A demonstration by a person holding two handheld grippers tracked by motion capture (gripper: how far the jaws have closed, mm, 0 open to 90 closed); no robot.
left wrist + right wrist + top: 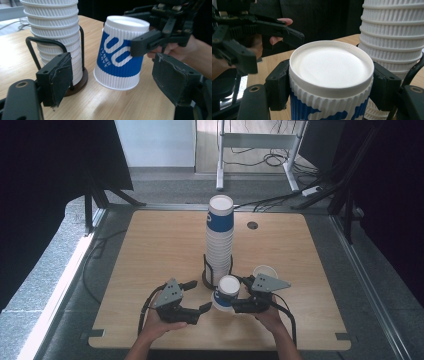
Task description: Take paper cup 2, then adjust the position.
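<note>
We record: ribbed matt paper cup [120,53]; black wire holder [37,50]; matt wood-grain worktop [165,250]; worn rubbery tongs pads [60,77].

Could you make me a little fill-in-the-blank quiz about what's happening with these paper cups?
1. The right gripper is shut on an upside-down cup that is white and ____.
2. The tall stack of cups stands in a black wire ____.
3. The left gripper has its jaws ____, holding nothing.
4. The table has a top of ____.

Missing words: blue; holder; open; wood

left tongs [196,296] level, jaws apart – right tongs [233,294] clamped, both hand-held low.
</note>
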